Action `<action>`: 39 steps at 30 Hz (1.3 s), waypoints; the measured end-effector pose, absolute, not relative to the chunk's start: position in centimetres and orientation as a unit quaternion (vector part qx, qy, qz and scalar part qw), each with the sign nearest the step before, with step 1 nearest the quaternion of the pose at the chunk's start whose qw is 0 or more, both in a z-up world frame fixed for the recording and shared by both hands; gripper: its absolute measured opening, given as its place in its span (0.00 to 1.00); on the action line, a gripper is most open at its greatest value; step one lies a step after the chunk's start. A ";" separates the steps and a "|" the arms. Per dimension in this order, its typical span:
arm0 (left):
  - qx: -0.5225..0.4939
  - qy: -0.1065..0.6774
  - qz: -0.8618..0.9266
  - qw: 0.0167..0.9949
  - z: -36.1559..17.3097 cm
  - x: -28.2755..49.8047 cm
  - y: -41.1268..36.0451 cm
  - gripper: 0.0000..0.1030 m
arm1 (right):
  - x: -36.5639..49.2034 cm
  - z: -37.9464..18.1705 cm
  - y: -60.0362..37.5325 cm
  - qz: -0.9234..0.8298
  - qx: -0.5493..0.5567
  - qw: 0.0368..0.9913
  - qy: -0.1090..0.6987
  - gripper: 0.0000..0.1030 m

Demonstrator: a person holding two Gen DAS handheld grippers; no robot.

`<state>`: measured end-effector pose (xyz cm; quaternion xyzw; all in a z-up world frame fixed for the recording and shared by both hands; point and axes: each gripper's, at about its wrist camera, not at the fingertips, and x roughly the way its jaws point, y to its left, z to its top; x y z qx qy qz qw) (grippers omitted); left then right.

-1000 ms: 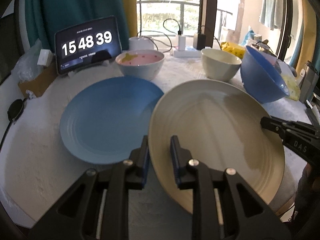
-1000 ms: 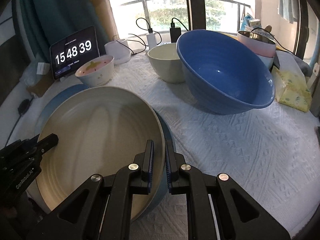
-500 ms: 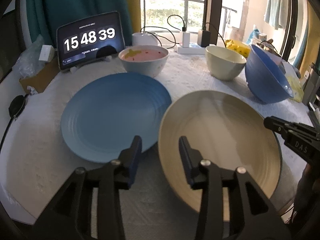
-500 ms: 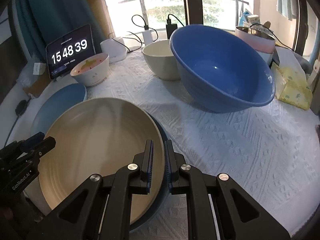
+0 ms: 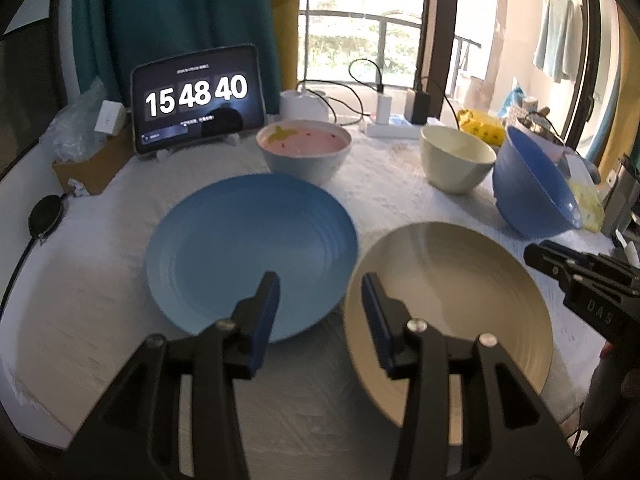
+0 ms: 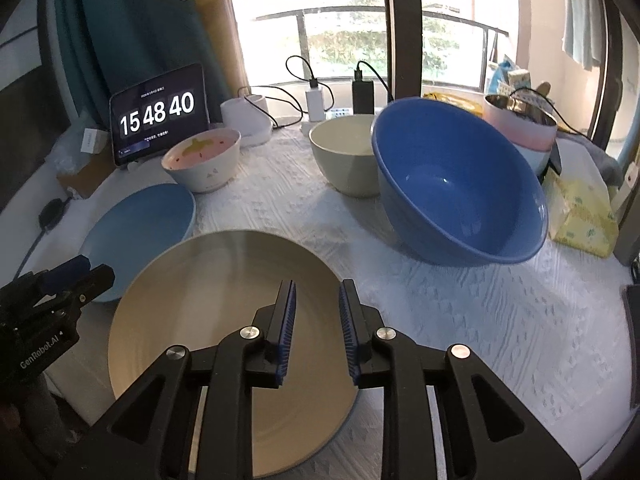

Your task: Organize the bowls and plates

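Observation:
A cream plate (image 5: 460, 312) (image 6: 208, 320) lies flat on the white cloth, right of a blue plate (image 5: 240, 248) (image 6: 140, 224). My left gripper (image 5: 320, 284) (image 6: 94, 272) hangs open over the gap between the two plates, holding nothing. My right gripper (image 6: 318, 288) (image 5: 536, 254) is at the cream plate's right rim. Its jaws are opening, and the rim sits between them with the pads off it. Behind stand a pink-lined bowl (image 5: 304, 148) (image 6: 204, 160), a cream bowl (image 5: 456, 160) (image 6: 344, 156) and a big blue bowl (image 5: 532, 196) (image 6: 460, 188), which is tilted.
A tablet clock (image 5: 196, 96) stands at the back left beside a cardboard box (image 5: 92, 164). Chargers and cables (image 6: 320, 96) lie by the window. A yellow packet (image 6: 584, 212) and a pink container (image 6: 520, 128) sit at the right. The table's front edge is near.
The cream plate came down from a tilted hold to lie flat beside the blue plate. My left gripper let go of its rim and pulled back. My right gripper's jaws parted.

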<state>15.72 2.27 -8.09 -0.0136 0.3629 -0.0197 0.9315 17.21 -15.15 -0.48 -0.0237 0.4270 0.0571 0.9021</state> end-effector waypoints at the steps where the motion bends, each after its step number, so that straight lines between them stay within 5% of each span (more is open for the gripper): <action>1: -0.016 0.362 -0.018 0.932 -8.0 15.8 2.5 0.43 | 17.3 -0.3 -14.9 0.058 -0.026 0.903 0.426 0.23; 39: -0.081 0.338 0.070 0.935 -9.5 18.4 15.7 0.43 | 23.6 -0.9 -4.2 0.104 -0.087 0.890 0.434 0.23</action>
